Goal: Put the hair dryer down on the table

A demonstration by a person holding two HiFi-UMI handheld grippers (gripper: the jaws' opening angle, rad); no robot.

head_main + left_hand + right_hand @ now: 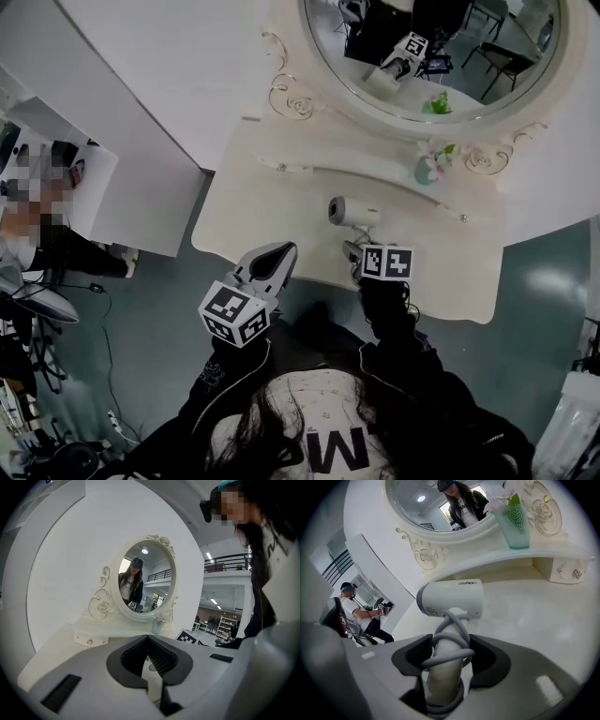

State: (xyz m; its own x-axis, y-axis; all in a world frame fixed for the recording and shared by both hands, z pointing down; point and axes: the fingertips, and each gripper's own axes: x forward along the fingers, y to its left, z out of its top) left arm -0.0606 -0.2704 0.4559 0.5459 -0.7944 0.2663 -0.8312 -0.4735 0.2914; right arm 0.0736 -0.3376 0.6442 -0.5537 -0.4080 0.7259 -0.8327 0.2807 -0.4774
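A white hair dryer stands upright over the white dressing table, its nozzle pointing left. My right gripper is shut on its handle; in the right gripper view the cord-wrapped handle sits between the jaws and the dryer body rises above them. I cannot tell whether the dryer touches the tabletop. My left gripper hangs at the table's front edge, left of the dryer. Its jaws meet at the tips with nothing between them in the left gripper view.
An oval mirror with a carved frame stands at the back of the table. A green vase of flowers stands below it, beside a small drawer. A person sits at the far left.
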